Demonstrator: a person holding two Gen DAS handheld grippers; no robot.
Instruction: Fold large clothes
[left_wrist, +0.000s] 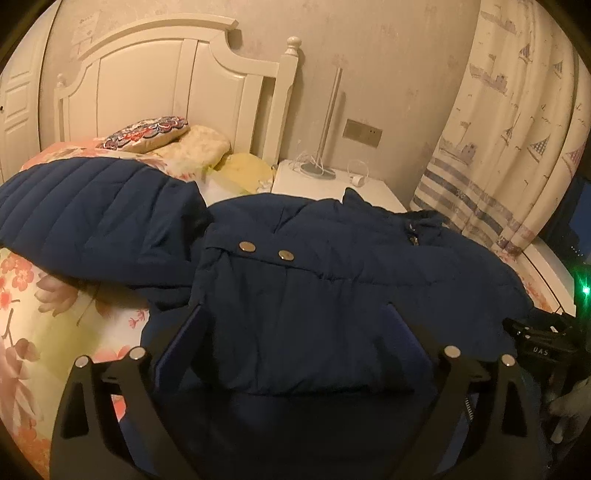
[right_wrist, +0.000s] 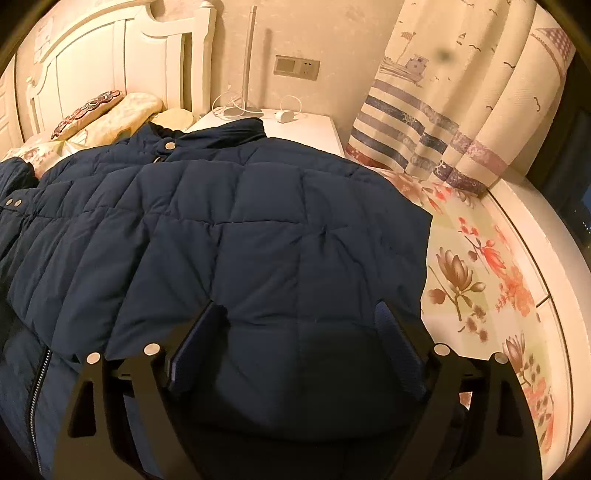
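A navy quilted puffer jacket (right_wrist: 236, 229) is lying spread across the bed (right_wrist: 480, 266), its padded stitched squares soft and faintly shiny over the floral sheet. The right gripper (right_wrist: 301, 317) is hovering at the jacket's near hem, fingers apart with fabric showing between them. The left gripper (left_wrist: 295, 317) is likewise standing wide over a flap bearing two round metal snaps (left_wrist: 264, 251). Only the left view is showing the ribbed sleeve (left_wrist: 81, 206) stretching far left; only the right view is showing a zipper (right_wrist: 38, 384).
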